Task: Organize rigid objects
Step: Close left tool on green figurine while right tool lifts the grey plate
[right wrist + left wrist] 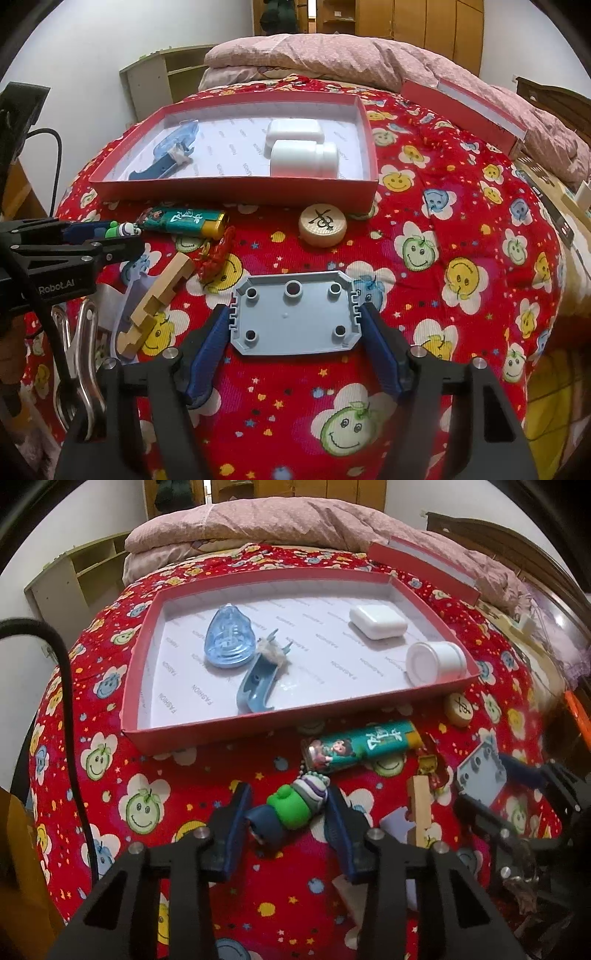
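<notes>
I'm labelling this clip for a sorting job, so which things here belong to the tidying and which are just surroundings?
Job:
red box
figure keychain between the left gripper fingers
grey plate between the right gripper fingers
lighter
chess piece
wooden block

Surroundings:
pink quilt
box lid
shelf unit

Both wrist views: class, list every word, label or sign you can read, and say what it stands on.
"FASHION", repeated across the white paper lining of the red cardboard tray.
"Robot.AI", on the black body of the left gripper.
A dark Chinese character on the round wooden chess piece: too stylised to read.
White Chinese characters on the teal cartoon lighter: too blurred to read.
</notes>
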Tool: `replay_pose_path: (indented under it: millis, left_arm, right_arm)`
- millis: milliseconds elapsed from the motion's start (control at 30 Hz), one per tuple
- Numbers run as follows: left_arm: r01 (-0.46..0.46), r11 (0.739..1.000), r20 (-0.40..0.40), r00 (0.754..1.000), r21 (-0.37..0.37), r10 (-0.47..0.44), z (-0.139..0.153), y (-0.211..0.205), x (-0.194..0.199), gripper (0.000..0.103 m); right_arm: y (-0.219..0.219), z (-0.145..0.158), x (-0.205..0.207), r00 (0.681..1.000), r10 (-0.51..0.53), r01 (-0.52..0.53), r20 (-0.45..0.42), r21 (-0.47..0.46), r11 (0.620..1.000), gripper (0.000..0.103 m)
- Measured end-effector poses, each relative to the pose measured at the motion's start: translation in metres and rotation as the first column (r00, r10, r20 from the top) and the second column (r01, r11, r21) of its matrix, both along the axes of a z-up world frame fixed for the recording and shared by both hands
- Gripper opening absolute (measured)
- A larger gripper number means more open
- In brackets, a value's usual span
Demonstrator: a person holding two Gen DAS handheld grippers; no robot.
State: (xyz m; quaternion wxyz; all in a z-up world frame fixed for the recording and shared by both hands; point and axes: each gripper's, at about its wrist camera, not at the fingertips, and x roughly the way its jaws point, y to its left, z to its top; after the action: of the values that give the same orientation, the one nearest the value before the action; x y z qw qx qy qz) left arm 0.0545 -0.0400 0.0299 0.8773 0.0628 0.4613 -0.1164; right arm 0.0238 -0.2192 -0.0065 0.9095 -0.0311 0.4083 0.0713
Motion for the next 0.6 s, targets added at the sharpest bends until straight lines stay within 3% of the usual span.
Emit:
replay_pose_path:
  millis: [233, 433, 600]
  left_arm:
    - [-0.015, 1.000, -0.017, 1.000, -0.023, 0.015, 0.002, 0.004, -0.002, 0.042]
    - [-0.052, 0.995, -0.040, 0.998, -0.084, 0.049, 0.011, 0.012, -0.009, 0.042]
    - [-0.033, 0.997, 0.005, 0.999, -0.074, 0.033, 0.023, 0.012, -0.013, 0.042]
  right_arm:
    - [-0.006, 0.002, 0.001, 1.000, 0.001, -0.001, -0.005, 0.040, 0.999, 0.071]
    - [-0.013, 0.008, 0.001, 1.000, -0.024, 0.025, -0.014, 0.075, 0.997, 0.071]
    - [-0.016, 0.017, -0.002, 1.000, -0.023, 0.022, 0.009, 0.080, 0.997, 0.071]
